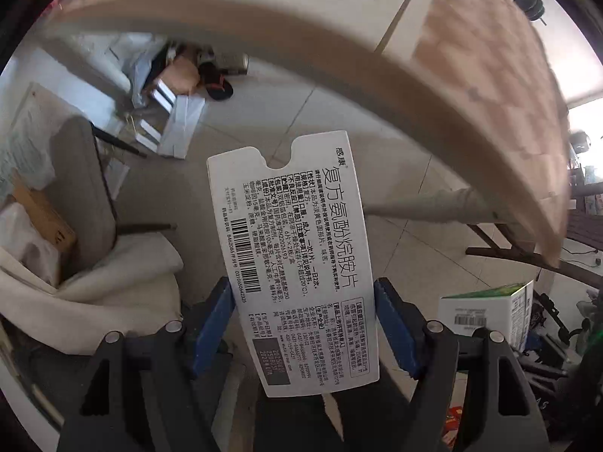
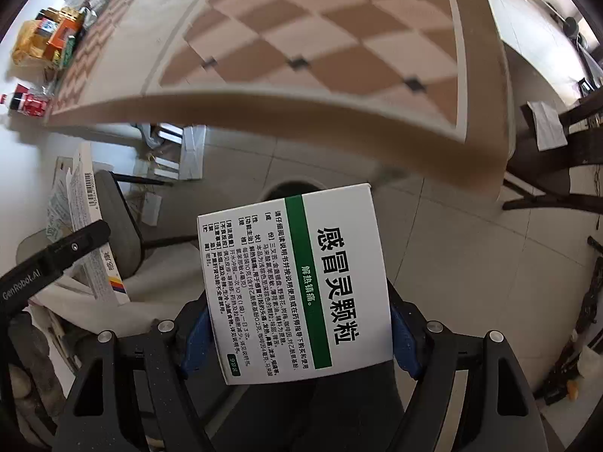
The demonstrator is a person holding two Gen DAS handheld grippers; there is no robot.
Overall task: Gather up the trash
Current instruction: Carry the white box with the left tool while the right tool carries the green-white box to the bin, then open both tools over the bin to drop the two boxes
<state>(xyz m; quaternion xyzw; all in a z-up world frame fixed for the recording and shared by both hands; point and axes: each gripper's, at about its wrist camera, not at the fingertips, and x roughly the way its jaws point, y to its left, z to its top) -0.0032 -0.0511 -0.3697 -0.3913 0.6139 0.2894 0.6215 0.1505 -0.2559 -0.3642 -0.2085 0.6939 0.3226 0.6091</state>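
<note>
My left gripper [image 1: 305, 324] is shut on a flat white medicine box [image 1: 297, 263] with black Chinese print and a barcode, held out over the floor beside the table edge. My right gripper [image 2: 297, 339] is shut on a white medicine box with a green stripe [image 2: 297, 282]. That green box also shows at the right of the left wrist view [image 1: 490, 314]. The flat white box [image 2: 84, 226] and the left gripper's black body [image 2: 49, 260] show at the left of the right wrist view. A dark round opening [image 2: 290, 190] on the floor peeks out behind the green box.
A table with a checkered brown and cream top [image 2: 320, 45] curves above both grippers. Snack packs and cans [image 2: 45, 45] sit at its far left end. A grey chair with a white cloth [image 1: 86, 203] stands at the left. Dark chair legs [image 2: 557, 173] stand at the right.
</note>
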